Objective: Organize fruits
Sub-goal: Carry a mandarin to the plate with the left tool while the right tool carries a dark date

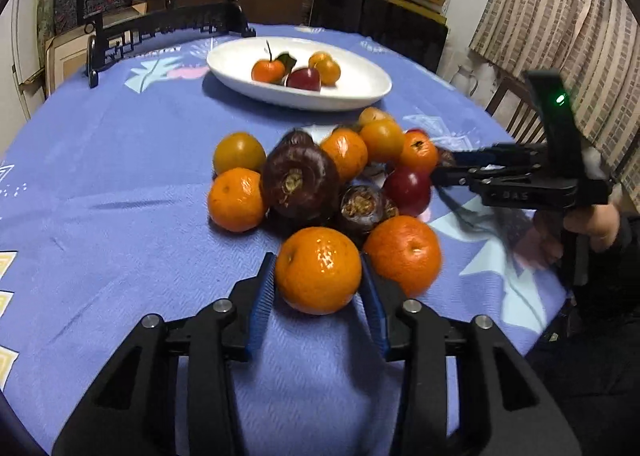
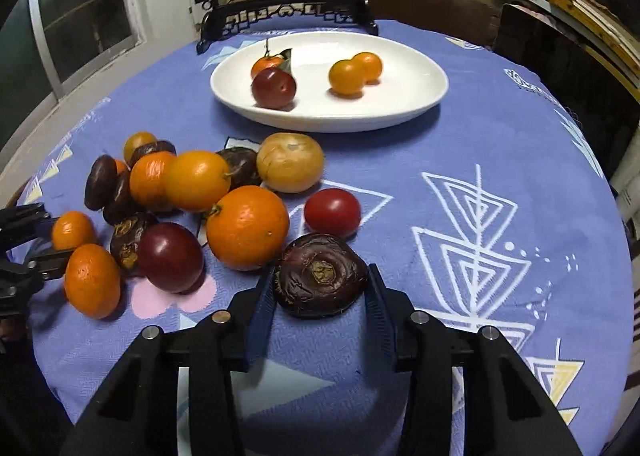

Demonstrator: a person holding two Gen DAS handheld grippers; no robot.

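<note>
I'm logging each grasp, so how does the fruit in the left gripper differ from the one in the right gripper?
The round glossy orange mandarin in the left gripper is bright and smooth; the dark purple wrinkled fruit in the right gripper is flatter, dull and creased, with a tan stem scar facing the camera. Both sit between blue-padded fingers, over the blue patterned tablecloth.

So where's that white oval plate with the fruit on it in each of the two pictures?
Left wrist view: the white plate sits at the top centre, beyond the fruit pile, four fruits on it.
Right wrist view: the plate is at the upper centre, looking larger, beyond the loose fruit.
Shared landmark: the dark carved stand holding a round picture, just behind the plate in both.
</note>
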